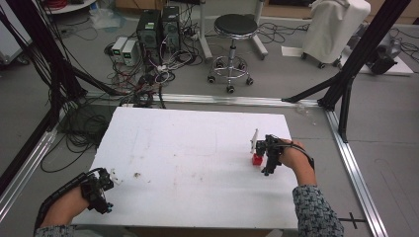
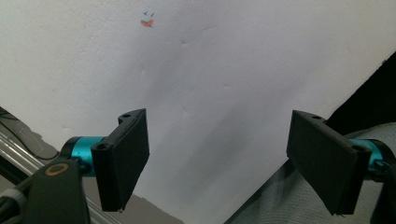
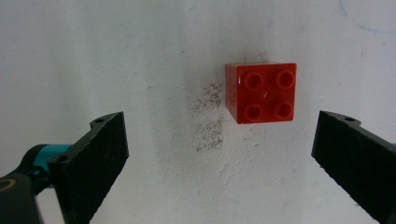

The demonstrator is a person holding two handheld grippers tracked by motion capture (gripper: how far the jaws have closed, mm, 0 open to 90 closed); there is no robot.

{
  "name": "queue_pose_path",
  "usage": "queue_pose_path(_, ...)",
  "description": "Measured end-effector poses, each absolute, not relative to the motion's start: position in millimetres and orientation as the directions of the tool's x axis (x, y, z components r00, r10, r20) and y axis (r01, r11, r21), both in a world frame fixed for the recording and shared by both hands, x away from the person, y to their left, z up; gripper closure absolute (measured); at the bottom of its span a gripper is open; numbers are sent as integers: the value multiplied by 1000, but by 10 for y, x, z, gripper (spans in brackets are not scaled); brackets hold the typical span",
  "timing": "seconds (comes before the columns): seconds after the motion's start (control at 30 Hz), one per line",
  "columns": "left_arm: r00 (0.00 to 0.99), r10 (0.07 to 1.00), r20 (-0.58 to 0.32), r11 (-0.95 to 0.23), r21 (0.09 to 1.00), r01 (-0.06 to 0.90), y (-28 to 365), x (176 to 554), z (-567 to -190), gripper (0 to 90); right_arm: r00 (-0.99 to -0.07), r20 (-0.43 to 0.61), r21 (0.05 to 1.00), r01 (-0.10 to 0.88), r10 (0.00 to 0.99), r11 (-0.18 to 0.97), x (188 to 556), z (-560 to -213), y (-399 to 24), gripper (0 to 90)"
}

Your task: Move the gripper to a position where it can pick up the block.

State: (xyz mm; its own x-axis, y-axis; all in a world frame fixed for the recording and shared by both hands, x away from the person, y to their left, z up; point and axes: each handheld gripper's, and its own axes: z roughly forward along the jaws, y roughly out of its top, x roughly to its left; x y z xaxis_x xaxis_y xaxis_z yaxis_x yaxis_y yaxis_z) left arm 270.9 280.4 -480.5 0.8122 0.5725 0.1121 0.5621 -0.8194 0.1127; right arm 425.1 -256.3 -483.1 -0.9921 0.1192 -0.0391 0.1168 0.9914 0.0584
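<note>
A small red four-stud brick (image 3: 261, 92) lies on the white table (image 1: 197, 148); in the high view the red brick (image 1: 257, 159) sits at the right, just under my right gripper (image 1: 269, 157). In the right gripper view that gripper (image 3: 219, 163) stands open above the table, the brick ahead of its jaws and nearer the right jaw, touching neither. My left gripper (image 1: 101, 190) hovers at the table's near left corner. Its own view shows it (image 2: 217, 161) open with nothing between its jaws, over bare white surface.
The white table has faint smudges (image 1: 137, 175) near the left and a small red-blue mark (image 2: 147, 20). Black frame posts (image 1: 346, 74) flank the table. A stool (image 1: 234, 29), computer towers (image 1: 158, 29) and tangled cables (image 1: 143, 79) stand on the floor beyond.
</note>
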Motion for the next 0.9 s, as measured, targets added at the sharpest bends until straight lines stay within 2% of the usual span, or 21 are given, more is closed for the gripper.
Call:
queue_pose_path(0.4, 803, 586, 110, -810, 120, 574, 2841, 2703, -4812, 214, -994, -12, 53, 106, 107, 993, 4459, -4992, -2516, 30)
queue_pose_path(0.9, 806, 580, 115, -814, 110, 570, 2839, 2712, -4817, 214, -995, 14, 36, 103, 102, 994, 4543, -5155, -2455, 30)
